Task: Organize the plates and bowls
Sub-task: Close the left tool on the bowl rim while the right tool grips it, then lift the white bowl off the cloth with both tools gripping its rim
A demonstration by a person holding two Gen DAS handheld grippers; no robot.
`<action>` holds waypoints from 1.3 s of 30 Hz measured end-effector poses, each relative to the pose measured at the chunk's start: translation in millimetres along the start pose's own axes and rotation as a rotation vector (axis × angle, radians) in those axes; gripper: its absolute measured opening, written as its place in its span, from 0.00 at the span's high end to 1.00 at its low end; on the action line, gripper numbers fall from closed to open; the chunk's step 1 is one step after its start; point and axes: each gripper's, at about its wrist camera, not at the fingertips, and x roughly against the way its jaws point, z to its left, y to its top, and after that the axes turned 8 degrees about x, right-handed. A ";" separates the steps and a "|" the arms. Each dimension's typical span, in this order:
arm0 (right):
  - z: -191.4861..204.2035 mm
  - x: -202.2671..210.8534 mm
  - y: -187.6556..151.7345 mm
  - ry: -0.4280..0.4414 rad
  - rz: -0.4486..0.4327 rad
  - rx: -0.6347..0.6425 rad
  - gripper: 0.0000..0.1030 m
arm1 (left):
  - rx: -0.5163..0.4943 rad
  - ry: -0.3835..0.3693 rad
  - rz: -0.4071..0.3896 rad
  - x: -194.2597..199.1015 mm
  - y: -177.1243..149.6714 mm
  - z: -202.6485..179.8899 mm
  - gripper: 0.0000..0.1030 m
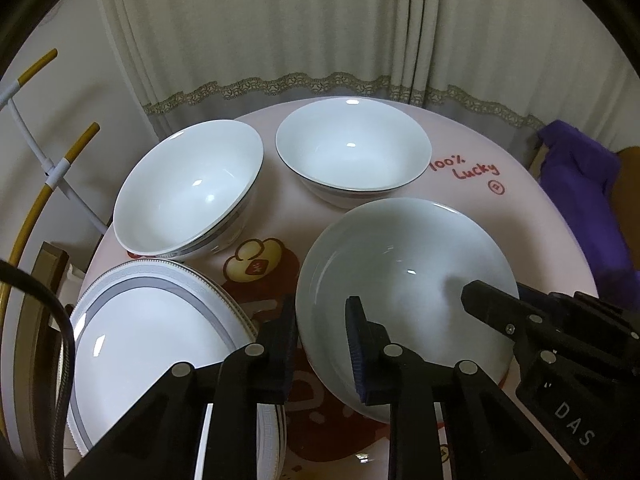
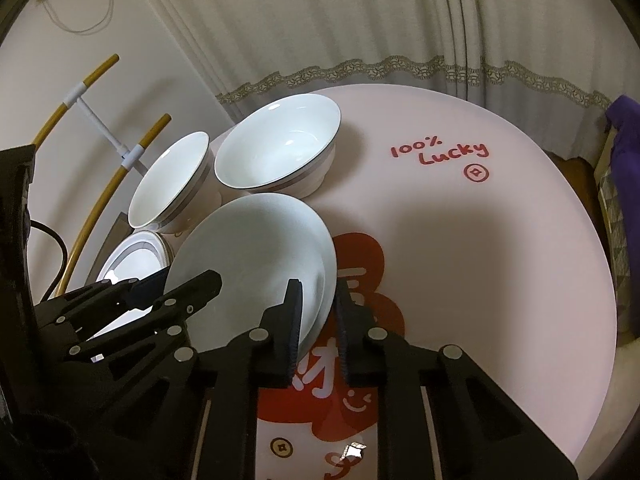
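Both nearly closed: left gripper (image 1: pixel 322 344) and right gripper (image 2: pixel 318 332), jaws pinching opposite rims of the plate (image 1: pixel 404 292) on the worktop (image 2: pixel 480 240), probably for stacking onto the rimmed plates (image 1: pixel 152 344).

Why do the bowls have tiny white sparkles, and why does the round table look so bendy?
Left wrist view: the sparkles on the two bowls are glare from a light overhead; the pale plate carries a soft dark shadow of the tongs. Right wrist view: a big shadow falls across the pink table. Both views: the fisheye lens curves the table edge and curtain, with black corners.
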 end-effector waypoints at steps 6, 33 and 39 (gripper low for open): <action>-0.1 0.5 -1.5 -0.011 -0.005 0.000 0.87 | 0.003 0.007 -0.010 -0.1 0.4 1.9 0.91; -0.4 28.7 -5.1 0.022 -0.059 -0.018 0.88 | 0.010 -0.090 -0.099 41.7 -0.3 17.0 0.93; 17.0 54.8 2.1 0.019 -0.104 0.017 0.88 | 0.026 -0.113 -0.139 69.6 -1.6 30.8 0.93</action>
